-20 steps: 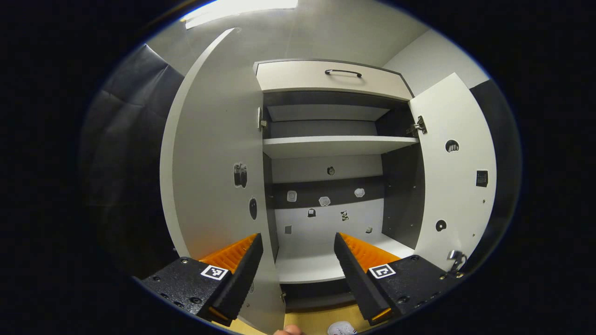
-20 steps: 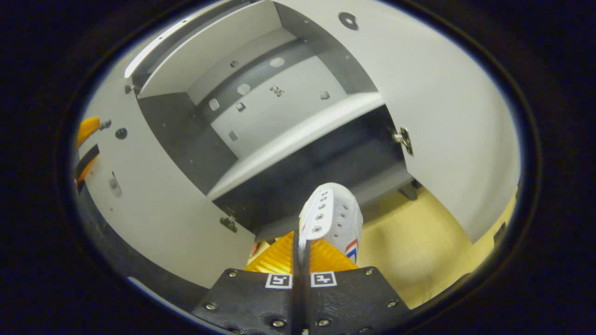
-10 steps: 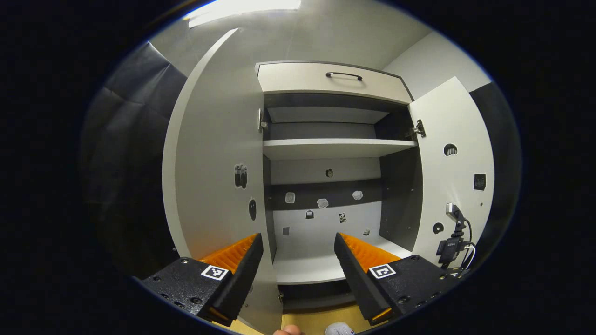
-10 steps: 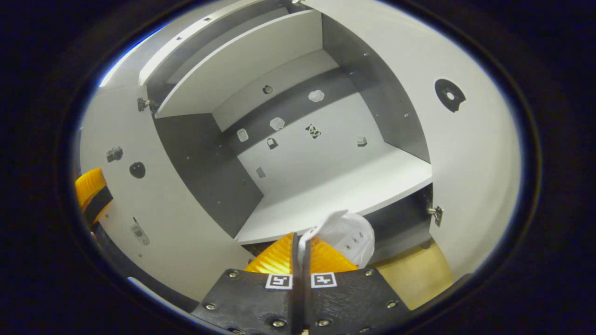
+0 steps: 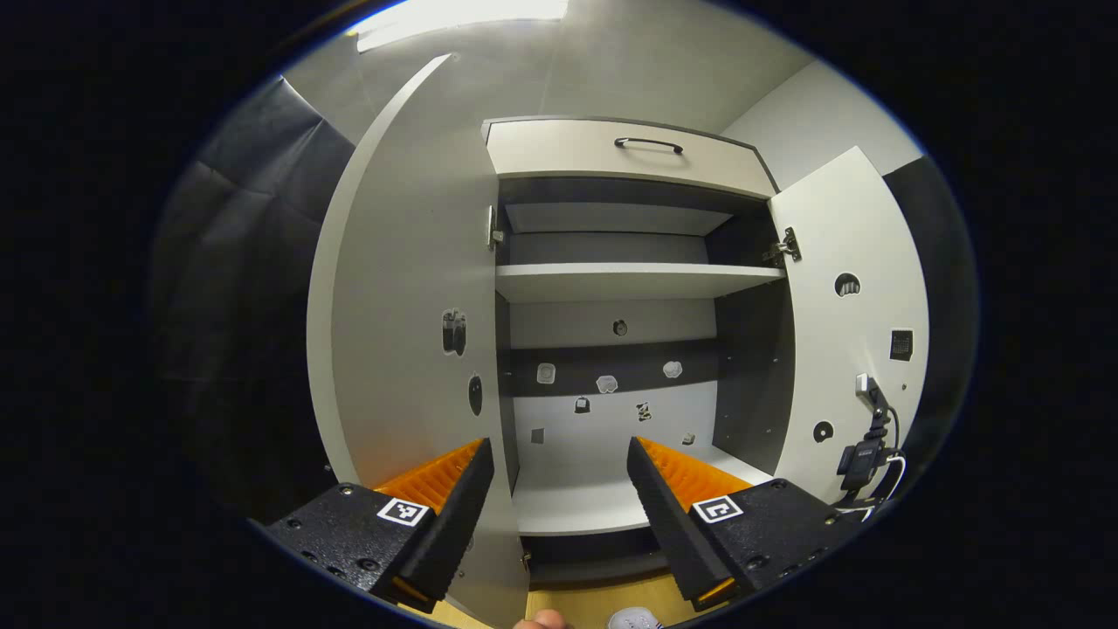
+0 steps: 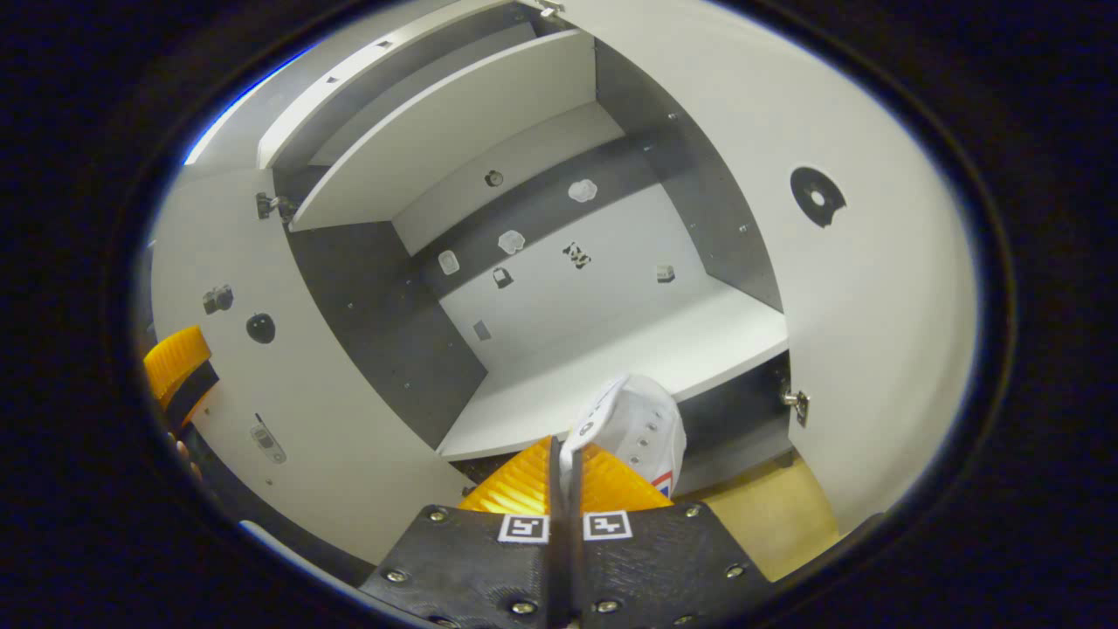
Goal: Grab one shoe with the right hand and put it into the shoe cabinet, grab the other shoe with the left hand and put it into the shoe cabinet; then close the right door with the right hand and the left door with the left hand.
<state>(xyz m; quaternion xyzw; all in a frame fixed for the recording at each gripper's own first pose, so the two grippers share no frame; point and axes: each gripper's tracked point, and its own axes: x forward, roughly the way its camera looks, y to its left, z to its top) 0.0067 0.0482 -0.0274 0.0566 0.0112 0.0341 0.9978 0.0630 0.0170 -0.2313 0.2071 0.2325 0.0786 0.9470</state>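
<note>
Second shoe (image 5: 636, 618) cut off at left gripper view's bottom edge; held shoe (image 6: 636, 428) heel hidden behind fingers (image 6: 603, 485).

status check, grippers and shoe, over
Right gripper shut on white shoe, held before the lower shelf. Left gripper open, empty. Both doors open, shelf bare.

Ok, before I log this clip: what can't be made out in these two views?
- Shoe, right gripper view: heel and sole are hidden behind the right gripper, whose fingers are shut on it.
- Second shoe, left gripper view: cut off by the bottom edge; only a white sliver shows.
- Lowest compartment of the cabinet: too dark to see inside.
- Small stickers on the back panel: too small to identify.
</note>
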